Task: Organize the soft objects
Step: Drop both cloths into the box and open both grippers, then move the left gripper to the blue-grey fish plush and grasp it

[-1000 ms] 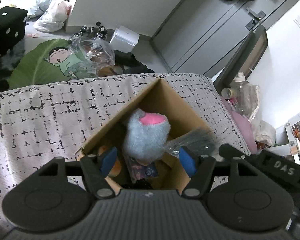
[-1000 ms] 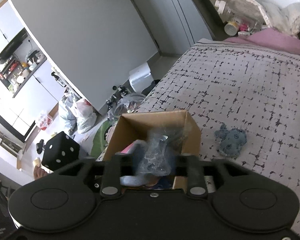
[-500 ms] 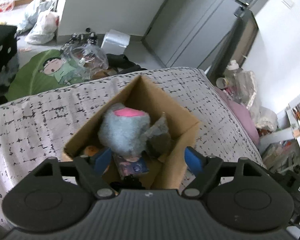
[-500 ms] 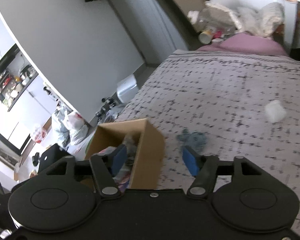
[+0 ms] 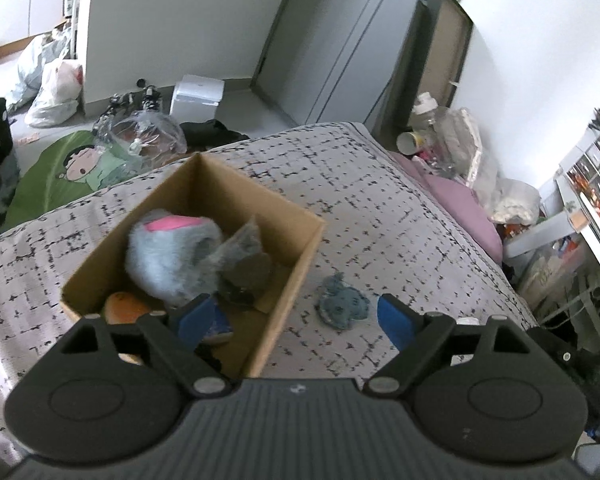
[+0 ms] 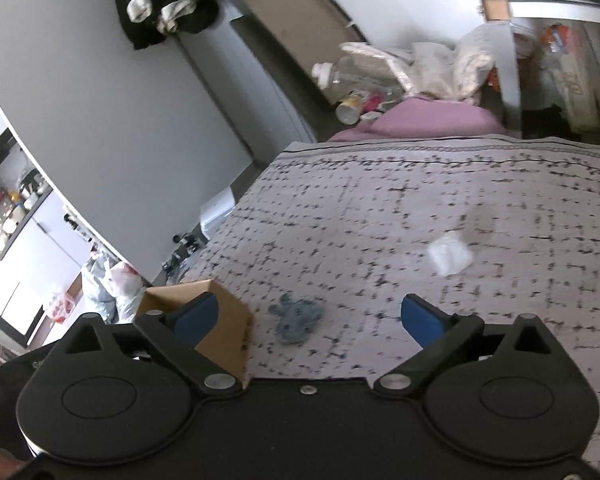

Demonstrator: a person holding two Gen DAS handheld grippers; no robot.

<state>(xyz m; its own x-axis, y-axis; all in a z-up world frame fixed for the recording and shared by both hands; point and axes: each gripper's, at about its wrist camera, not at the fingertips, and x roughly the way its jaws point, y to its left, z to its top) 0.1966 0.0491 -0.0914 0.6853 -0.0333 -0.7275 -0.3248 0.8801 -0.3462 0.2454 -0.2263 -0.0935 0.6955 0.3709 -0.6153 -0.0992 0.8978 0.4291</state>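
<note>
Cardboard box [image 5: 284, 248] already holds the grey plush [image 5: 168, 256]. Both your grippers, left [image 5: 296, 320] and right [image 6: 314, 316], are opening with nothing between the jaws. Blue-grey soft toy [image 6: 296, 318] lies ahead between the right jaws; next, lower and close on it.

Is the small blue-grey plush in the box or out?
Out: the blue-grey plush lies on the bedspread beside the cardboard box.
</note>
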